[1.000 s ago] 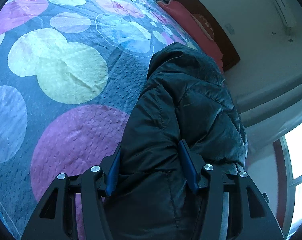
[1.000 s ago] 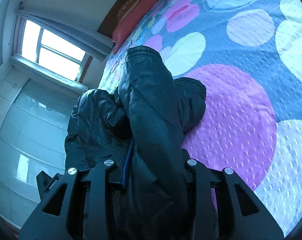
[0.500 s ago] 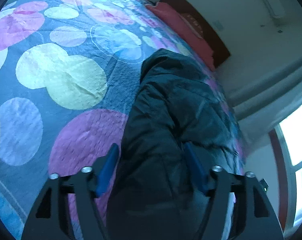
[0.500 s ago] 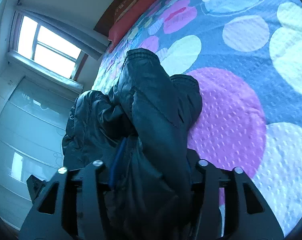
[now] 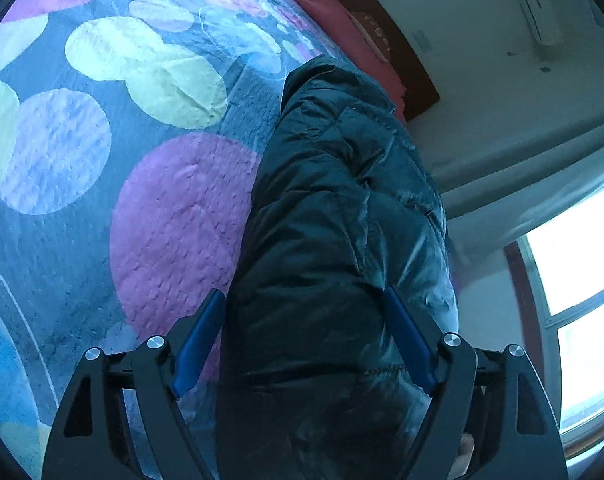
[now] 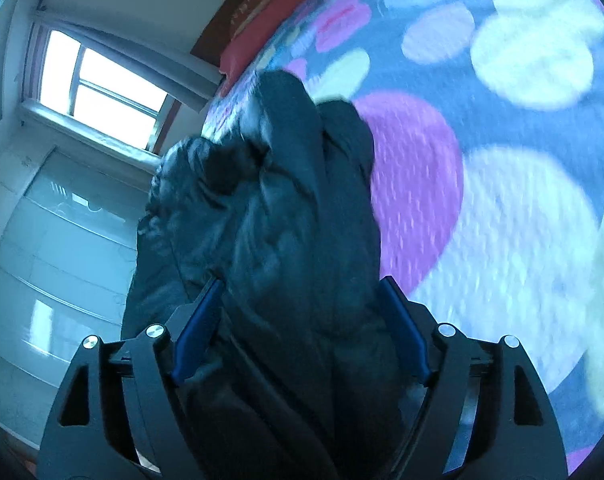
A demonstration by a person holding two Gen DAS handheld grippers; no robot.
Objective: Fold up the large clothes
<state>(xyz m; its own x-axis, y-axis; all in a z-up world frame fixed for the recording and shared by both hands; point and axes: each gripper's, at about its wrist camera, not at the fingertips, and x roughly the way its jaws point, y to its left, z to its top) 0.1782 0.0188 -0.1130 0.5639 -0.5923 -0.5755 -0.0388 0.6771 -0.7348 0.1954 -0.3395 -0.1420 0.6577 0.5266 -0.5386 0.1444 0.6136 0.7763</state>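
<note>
So the black puffer jacket (image 5: pixel 342 240) is lying on the bed (image 5: pixel 173 216), bunched into a long narrow bundle close to the bed's window-side edge, with its far end pointing toward the red pillow (image 5: pixel 342 28) at the head. Both tools are letting go right now: the left tool (image 5: pixel 304 340) has its jaws opening, the jacket's near end sits between the blue pads (image 5: pixel 199 338) but they look just clear of the fabric. Same story with the right tool (image 6: pixel 297 328), jaws opening wide, jacket in between, nothing really gripped as far as I can tell (that view is a bit blurry). Progress-wise I'd say the sides are already folded in, but it's still lumpy, with a sleeve-like bulge on the window side. Probably still needs a fold end to end and some flattening.
</note>
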